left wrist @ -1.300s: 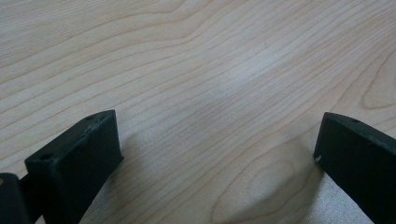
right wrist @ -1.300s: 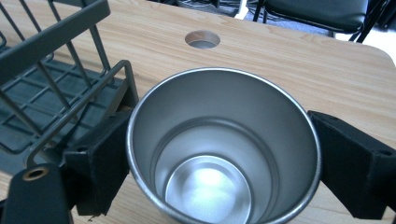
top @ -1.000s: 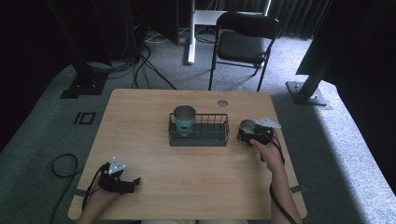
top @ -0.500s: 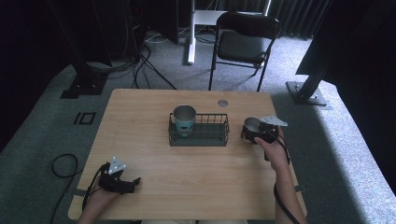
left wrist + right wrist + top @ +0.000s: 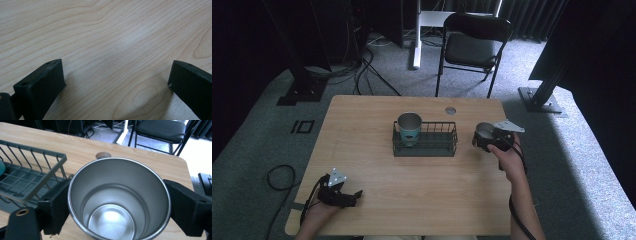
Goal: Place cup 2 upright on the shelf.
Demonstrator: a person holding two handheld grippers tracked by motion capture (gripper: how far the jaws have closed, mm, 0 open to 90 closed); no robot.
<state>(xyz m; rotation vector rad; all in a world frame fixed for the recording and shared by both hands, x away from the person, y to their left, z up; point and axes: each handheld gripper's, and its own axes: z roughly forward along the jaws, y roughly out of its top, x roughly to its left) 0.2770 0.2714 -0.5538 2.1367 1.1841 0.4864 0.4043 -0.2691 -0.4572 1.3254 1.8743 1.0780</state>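
An empty steel cup (image 5: 484,131) (image 5: 120,202) is held upright just right of the dark wire basket (image 5: 447,150) (image 5: 30,177), with my right gripper (image 5: 483,138) (image 5: 117,210) shut on its sides. The black pads (image 5: 53,210) press the cup's wall on both sides. A second steel cup with a teal band (image 5: 409,128) stands in the basket's left end. My left gripper (image 5: 354,196) (image 5: 117,82) rests open near the table's front left corner, with bare wood between its jaws.
The wooden table (image 5: 362,120) has a round cable hole (image 5: 450,110) behind the basket. A black folding chair (image 5: 474,47) stands beyond the far edge. Cables lie on the floor (image 5: 277,175) at the left.
My right gripper has carried the steel cup slightly up and away, staying just right of the basket. The left gripper has not moved.
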